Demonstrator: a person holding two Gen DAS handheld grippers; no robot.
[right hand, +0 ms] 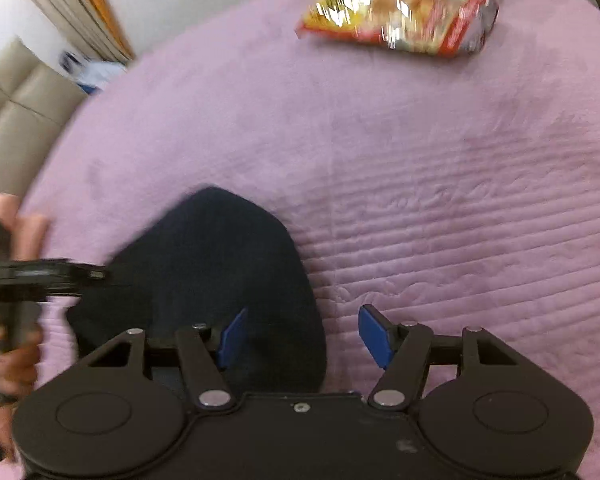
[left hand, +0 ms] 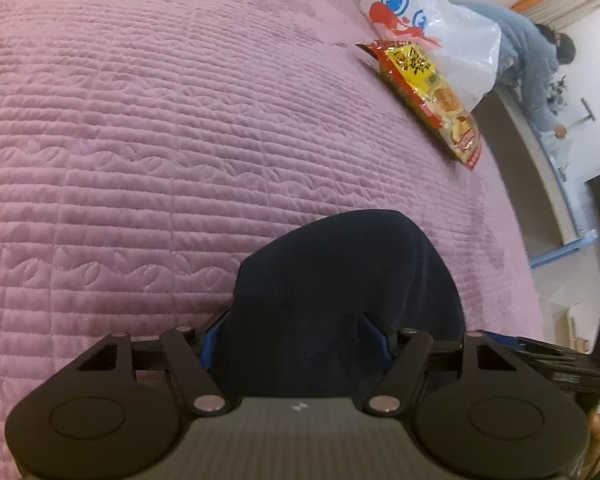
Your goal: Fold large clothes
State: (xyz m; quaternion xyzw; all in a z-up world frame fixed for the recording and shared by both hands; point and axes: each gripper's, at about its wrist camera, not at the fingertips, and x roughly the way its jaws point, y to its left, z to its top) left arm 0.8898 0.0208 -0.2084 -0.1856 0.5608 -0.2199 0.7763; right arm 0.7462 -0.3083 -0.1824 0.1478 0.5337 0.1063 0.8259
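— Where's the garment?

— On the bed, folded into a dark navy bundle [left hand: 340, 280] lying on the pink quilted bedspread [left hand: 140, 140], near its edge.

— And the left gripper [left hand: 298, 332]?

— Pointing down over the bundle. Dark cloth fills the gap between its blue pads [left hand: 210, 342], both half hidden by the fabric. Whether they press on it or just sit around it, I cannot tell.

— The right gripper [right hand: 306, 336]?

— Its jaws stand apart. The left blue pad [right hand: 230, 336] lies over the bundle's edge, the other above bare bedspread, with nothing clamped between them. That view is smeared with motion blur.

— Anything else on the bed?

— A red and yellow snack packet [left hand: 432, 96] towards the far side, touching a white plastic bag [left hand: 432, 28] printed in red and blue. Both are well apart from the bundle.

— Anyone about?

— In the right view, a hand [right hand: 8, 344] grips the left gripper's handle beside the bundle. Beyond the bed, a person in pale blue [left hand: 536, 68] bends over something by the wall.
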